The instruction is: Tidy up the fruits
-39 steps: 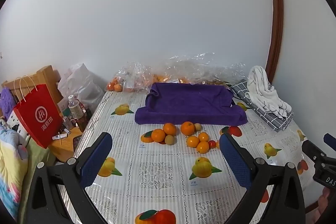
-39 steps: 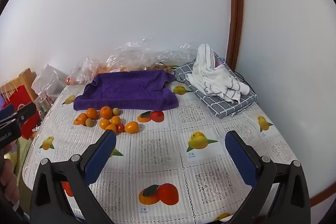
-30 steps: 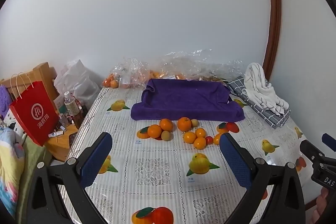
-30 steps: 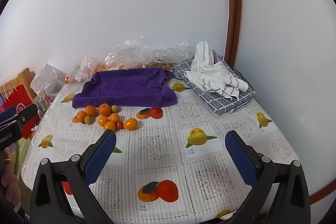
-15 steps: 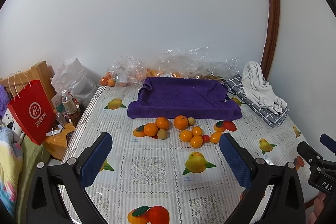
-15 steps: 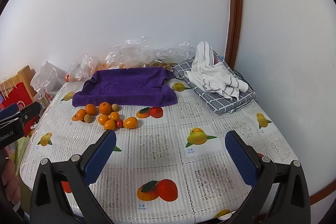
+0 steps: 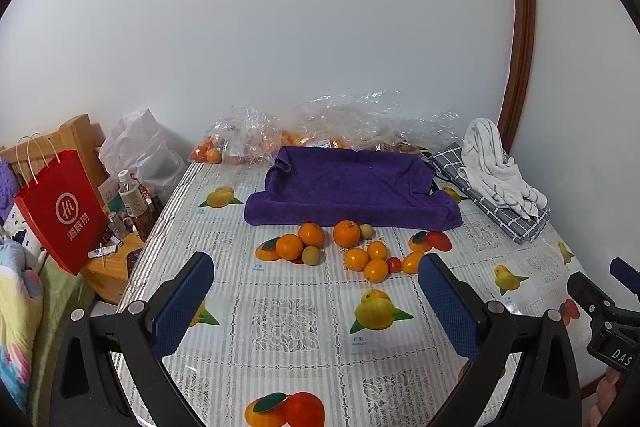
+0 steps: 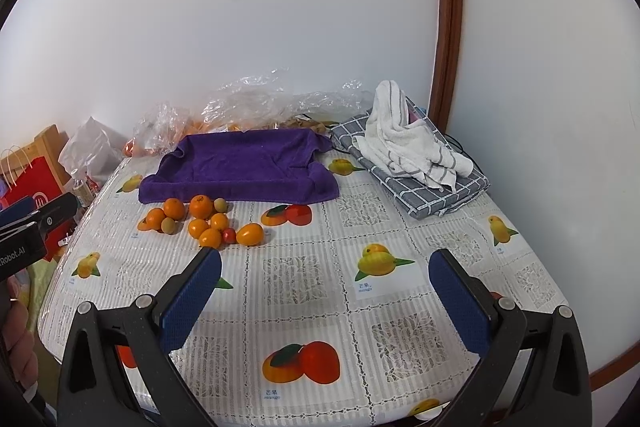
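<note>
So both tongs are wide open with nothing in them. The left gripper [image 7: 316, 301] and the right gripper [image 8: 326, 293] just hang above the near part of the table [image 8: 312, 311], well short of anything to grab. My guess is they're held back like this to take in the whole layout before picking a first target.

The fruit [image 7: 348, 247] sits in a loose cluster right in front of the purple towel [image 7: 348, 187], on the side nearest the cameras. It's mostly oranges, plus a couple of greenish-brown round ones, one small red one [image 7: 394, 264] and an oval orange one [image 8: 250, 233] at the edge of the pile. The towel looks draped over some shallow tray shape, so I'd bet that's the drop spot, which would explain why the pile is parked just beside it. Behind the towel are crinkled plastic bags [image 7: 340, 123], some with more oranges inside. To the towel's right there's a white towel [image 8: 408, 143] on a folded checked cloth [image 8: 440, 195].

Compared with a second ago, the fruit hasn't budged and the jaws are just as open. The left view has pulled back and lifted a little, so the towel sits lower and further off; the right view barely changed. Nothing sorted yet.
</note>
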{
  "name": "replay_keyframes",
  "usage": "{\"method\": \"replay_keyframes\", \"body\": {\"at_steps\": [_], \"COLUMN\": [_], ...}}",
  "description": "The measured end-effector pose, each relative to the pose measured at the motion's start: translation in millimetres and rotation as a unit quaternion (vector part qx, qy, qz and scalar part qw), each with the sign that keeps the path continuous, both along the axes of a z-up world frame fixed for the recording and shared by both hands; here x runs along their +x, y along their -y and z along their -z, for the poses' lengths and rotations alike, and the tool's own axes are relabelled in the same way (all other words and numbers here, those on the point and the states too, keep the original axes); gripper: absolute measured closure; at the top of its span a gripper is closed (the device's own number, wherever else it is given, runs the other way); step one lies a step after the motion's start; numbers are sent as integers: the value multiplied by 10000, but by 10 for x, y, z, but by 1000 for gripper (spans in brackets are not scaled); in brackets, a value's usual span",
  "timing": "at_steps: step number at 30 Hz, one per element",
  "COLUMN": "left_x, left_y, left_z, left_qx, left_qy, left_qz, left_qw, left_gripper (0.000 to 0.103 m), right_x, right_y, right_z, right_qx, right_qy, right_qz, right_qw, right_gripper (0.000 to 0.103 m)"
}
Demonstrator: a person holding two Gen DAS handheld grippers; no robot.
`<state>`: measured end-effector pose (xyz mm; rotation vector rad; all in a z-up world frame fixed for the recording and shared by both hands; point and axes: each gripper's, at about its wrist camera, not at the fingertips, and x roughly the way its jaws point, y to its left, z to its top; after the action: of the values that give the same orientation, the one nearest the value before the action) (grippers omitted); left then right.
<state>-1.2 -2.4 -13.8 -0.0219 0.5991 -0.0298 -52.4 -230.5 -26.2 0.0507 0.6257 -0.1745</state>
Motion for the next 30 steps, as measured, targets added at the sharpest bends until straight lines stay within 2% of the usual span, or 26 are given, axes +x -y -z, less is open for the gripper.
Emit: {"method": "replay_keyframes", "body": {"at_steps": [30], "left_x": [-13], "left_y": [-175], "left_z": [-16], "left_qx": [-194], "left_qy": [-16], "left_qz": [-56], "left_qw": [9998], "left_gripper": [0], "right_x": [-12], "right_y": [-42], "right_z": [21], "right_qx": [26], "right_qy": [5], "right_qz": [-36], "right_qw": [10000], "right_gripper": [1]}}
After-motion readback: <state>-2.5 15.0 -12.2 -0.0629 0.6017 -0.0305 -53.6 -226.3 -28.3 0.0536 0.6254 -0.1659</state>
